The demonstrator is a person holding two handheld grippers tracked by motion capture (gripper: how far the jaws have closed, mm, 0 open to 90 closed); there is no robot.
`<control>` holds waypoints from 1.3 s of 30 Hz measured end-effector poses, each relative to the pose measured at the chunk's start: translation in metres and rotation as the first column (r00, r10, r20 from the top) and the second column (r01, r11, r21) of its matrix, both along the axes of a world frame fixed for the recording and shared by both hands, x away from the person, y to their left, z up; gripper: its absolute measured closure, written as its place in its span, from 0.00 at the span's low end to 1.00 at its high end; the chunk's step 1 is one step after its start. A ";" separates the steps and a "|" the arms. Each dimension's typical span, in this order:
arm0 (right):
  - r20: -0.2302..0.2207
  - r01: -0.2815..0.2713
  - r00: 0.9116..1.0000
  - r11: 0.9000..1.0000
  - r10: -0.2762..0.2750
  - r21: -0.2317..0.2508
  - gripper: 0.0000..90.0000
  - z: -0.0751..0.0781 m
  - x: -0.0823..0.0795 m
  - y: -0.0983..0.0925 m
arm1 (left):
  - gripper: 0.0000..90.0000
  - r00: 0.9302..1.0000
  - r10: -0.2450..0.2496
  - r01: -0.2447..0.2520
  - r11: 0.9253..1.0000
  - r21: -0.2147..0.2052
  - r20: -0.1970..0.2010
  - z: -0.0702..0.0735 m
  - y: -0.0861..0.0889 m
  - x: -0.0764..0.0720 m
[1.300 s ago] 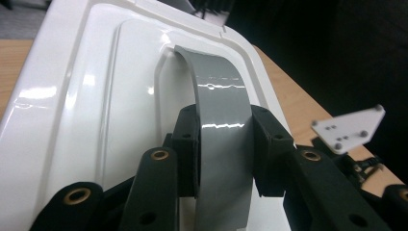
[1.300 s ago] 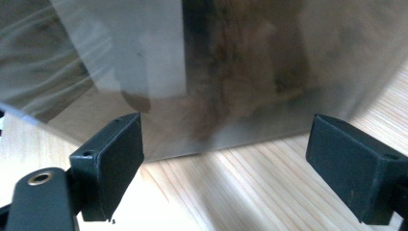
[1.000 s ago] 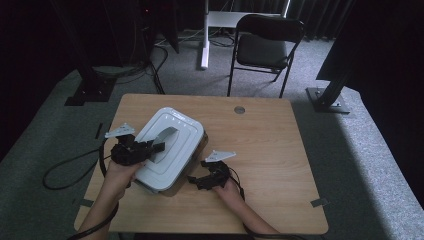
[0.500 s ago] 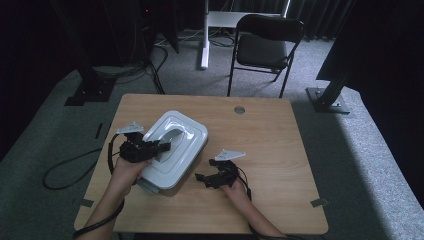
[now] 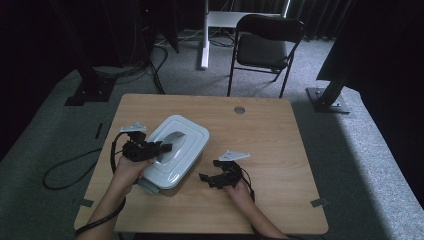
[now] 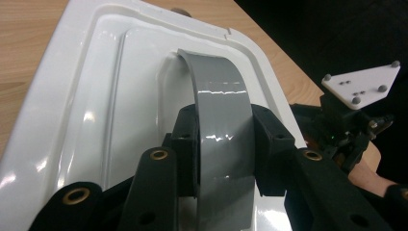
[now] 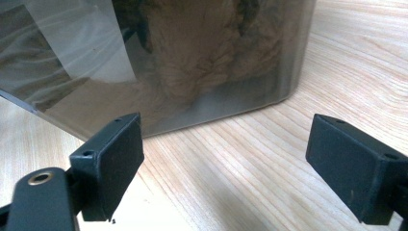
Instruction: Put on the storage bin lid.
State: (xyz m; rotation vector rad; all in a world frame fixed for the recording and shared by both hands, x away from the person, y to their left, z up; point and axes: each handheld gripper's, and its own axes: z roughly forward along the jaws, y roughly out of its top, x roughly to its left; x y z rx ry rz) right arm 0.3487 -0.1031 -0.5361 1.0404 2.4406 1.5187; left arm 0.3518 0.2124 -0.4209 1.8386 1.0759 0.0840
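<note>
Left gripper: clamped on the grey handle of the white lid.
Right gripper: jaws wide, nothing held; aimed at 10 o'clock toward the box wall, near, not touching.
Box: at 9 o'clock on the table, lid on; brownish contents dimly seen.
Progress: handle gripped; judged early, lifting or carrying not yet done.

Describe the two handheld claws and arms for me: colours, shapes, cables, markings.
Both are black. The left claw and right claw each carry a pale three-cornered plate studded with small grey dots and trail a black cable. Blocky black pads tip the jaws, with brass-coloured rivets at the linkages. Forearms are bare; no sleeves show.
</note>
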 end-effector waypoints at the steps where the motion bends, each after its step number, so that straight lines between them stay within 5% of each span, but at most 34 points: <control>1: -0.002 0.004 1.000 1.000 -0.004 0.000 0.14 0.000 0.000 -0.001 | 0.75 1.000 0.000 0.000 1.000 0.006 -0.002 -0.001 0.000 0.000; 9: -0.008 0.010 1.000 1.000 -0.010 -0.004 0.14 -0.001 0.000 -0.004 | 0.73 1.000 0.006 -0.007 0.999 0.047 0.015 0.002 -0.001 0.001; 16: -0.008 0.016 1.000 1.000 -0.016 -0.004 0.14 0.002 0.002 -0.005 | 0.61 0.999 -0.002 -0.001 0.997 0.075 0.043 0.009 0.001 -0.004; 22: -0.001 0.024 1.000 1.000 -0.024 0.009 0.14 0.004 0.003 -0.008 | 0.54 0.998 0.017 -0.021 0.998 0.061 0.067 0.015 0.008 -0.008; 30: 0.002 0.031 1.000 0.999 -0.031 0.010 0.14 0.004 0.003 -0.008 | 0.23 0.993 0.029 -0.035 0.998 0.053 0.115 0.018 0.025 -0.013; 39: 0.006 0.035 0.999 0.999 -0.035 0.012 0.14 0.005 0.002 -0.007 | 0.01 0.978 0.130 -0.143 0.987 0.072 0.163 0.014 0.047 -0.008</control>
